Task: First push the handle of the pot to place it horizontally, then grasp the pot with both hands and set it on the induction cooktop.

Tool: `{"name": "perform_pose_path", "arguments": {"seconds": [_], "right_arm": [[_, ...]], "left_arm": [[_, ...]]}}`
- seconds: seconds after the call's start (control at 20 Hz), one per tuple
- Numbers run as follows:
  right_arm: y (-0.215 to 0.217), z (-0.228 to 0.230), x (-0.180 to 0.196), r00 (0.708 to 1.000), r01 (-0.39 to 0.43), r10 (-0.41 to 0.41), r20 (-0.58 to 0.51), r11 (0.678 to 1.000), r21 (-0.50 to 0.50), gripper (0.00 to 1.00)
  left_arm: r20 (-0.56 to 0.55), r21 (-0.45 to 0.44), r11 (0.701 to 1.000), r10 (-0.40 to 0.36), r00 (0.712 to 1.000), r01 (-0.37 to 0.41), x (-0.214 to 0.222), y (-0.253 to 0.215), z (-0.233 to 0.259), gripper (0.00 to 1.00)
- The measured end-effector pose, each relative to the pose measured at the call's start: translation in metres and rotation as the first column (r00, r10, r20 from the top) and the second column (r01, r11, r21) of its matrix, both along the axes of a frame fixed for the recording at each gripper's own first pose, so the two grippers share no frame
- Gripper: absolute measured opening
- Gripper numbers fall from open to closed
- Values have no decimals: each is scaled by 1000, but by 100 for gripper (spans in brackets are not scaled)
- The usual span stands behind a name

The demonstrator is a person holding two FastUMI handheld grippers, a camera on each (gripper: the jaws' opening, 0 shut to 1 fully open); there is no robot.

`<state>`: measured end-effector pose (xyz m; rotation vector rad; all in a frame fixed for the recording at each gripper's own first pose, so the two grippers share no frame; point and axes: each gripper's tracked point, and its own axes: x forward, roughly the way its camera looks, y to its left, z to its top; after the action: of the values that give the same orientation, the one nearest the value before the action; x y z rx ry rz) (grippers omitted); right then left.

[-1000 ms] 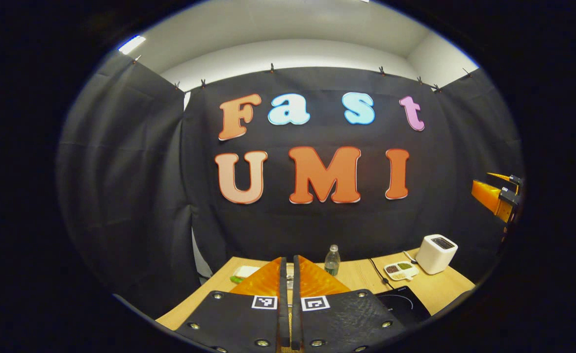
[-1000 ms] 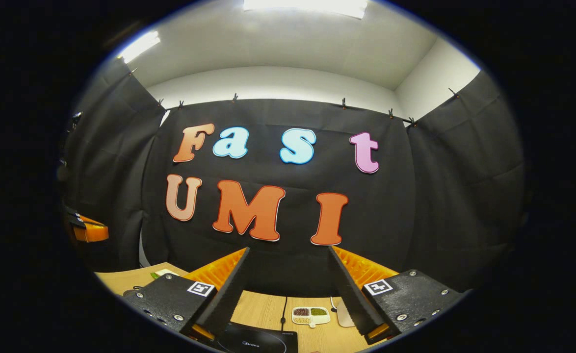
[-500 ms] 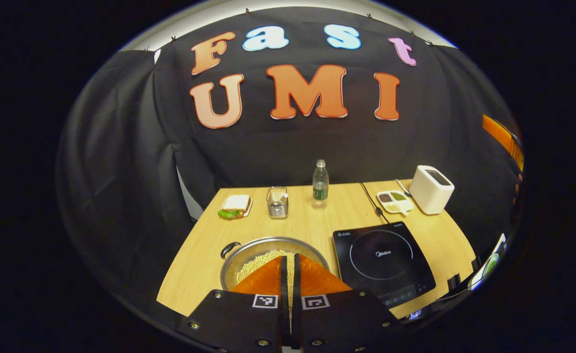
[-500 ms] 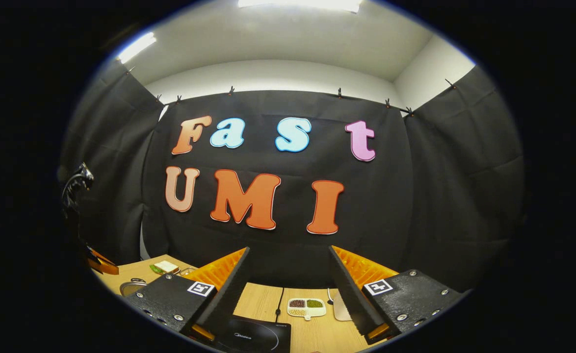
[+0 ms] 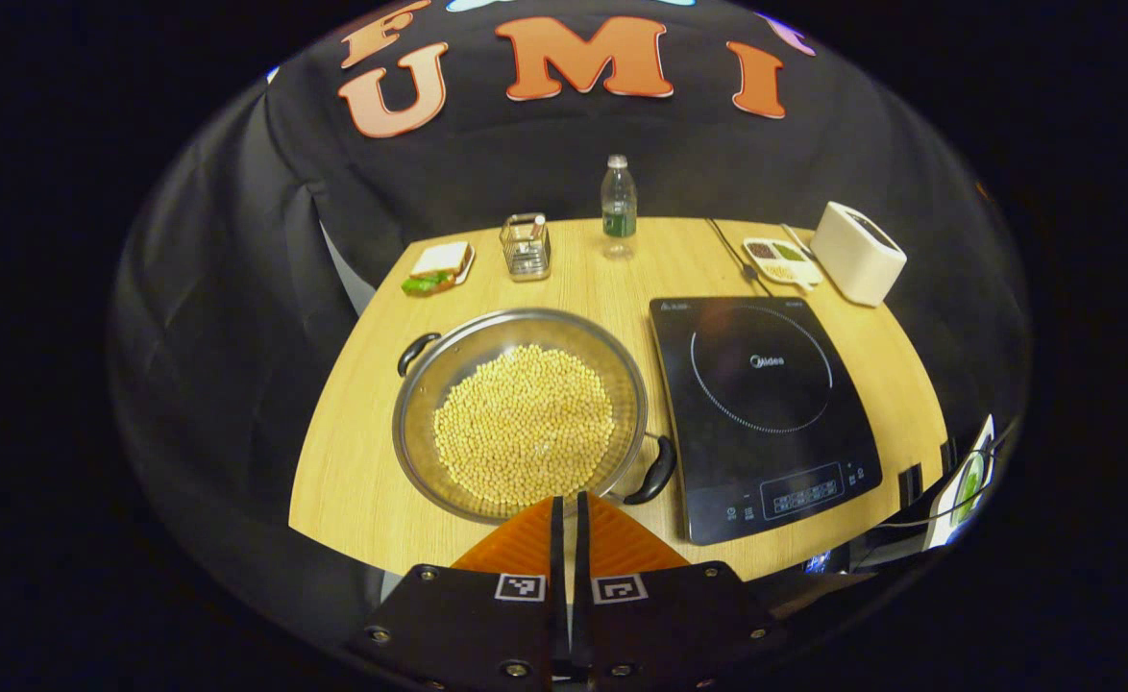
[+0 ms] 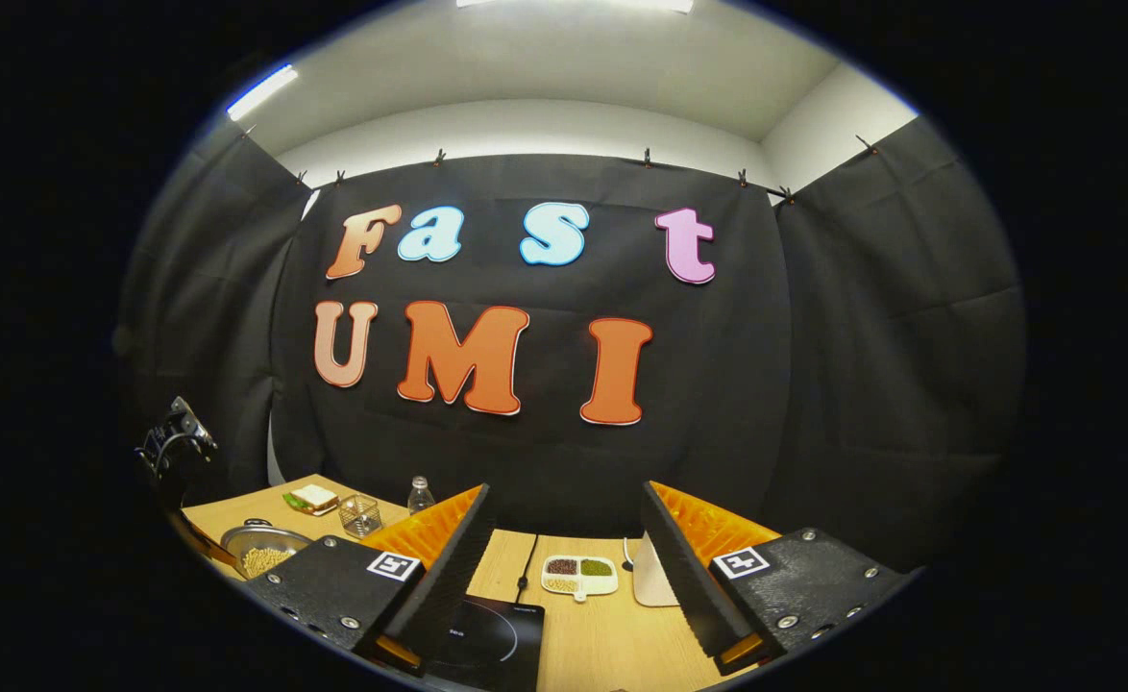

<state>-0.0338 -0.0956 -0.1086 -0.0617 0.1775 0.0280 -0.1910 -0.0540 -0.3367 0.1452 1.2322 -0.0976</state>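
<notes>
Pot (image 5: 522, 413) of pale beans, one, sits on the worktop (image 5: 353, 452) just left of the single black induction cooktop (image 5: 761, 404), its two black handles lying diagonally. Left claw (image 5: 568, 519) hangs above the pot's near rim, pitched downward, fingers pressed together on nothing. Right claw (image 6: 564, 567) points level at the wall, fingers spread wide. Behind stand one bottle (image 5: 619, 204), one sandwich (image 5: 438, 267), one toaster (image 5: 858, 252).

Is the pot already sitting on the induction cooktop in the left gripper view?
No, the pot of beans rests on the wooden table beside the induction cooktop, whose surface is bare.
</notes>
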Motion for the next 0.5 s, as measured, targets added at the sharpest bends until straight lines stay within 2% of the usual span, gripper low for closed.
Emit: {"name": "perform_pose_path", "arguments": {"seconds": [0.15, 0.2, 0.25, 0.5], "right_arm": [[-8, -6, -9, 1000, 22, -22, -20, 1000, -11, 95], [-8, -8, -11, 999, 29, -29, -25, 1000, -10, 95], [-8, -10, -13, 999, 37, -38, -33, 999, -11, 95], [-3, -15, -20, 993, 91, -91, -70, 996, -6, 95]], "left_arm": [[-91, -12, 1000, -25, 996, 24, -19, -2, -21, 3], [-118, -17, 999, -34, 992, 32, -24, -3, -32, 0], [-142, -23, 999, -38, 989, 35, -27, -4, -41, 3], [-238, -62, 995, -84, 967, 72, -39, -8, -78, 3]]}}
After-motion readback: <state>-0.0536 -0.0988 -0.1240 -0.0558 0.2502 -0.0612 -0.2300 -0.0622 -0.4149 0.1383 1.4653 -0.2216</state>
